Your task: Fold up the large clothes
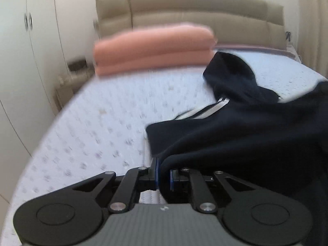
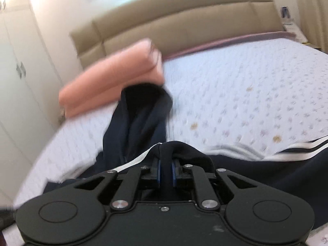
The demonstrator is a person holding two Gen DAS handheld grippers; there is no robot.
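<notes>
A dark navy hooded jacket [image 1: 246, 127] with white sleeve stripes lies on the white patterned bed [image 1: 92, 123]. Its hood points toward the headboard. My left gripper [image 1: 164, 174] is shut on a fold of the jacket's edge, just above the bed. In the right wrist view the jacket [image 2: 141, 119] stretches from the fingers toward the pink stack, and my right gripper [image 2: 166, 174] is shut on a bunched fold of it. Both views are blurred by motion.
A folded pink blanket stack [image 1: 153, 49] [image 2: 110, 78] sits at the bed's head, left of the hood. A beige padded headboard [image 1: 194, 10] runs behind it. White wardrobe doors [image 1: 30, 51] stand at the left, close to the bed's edge.
</notes>
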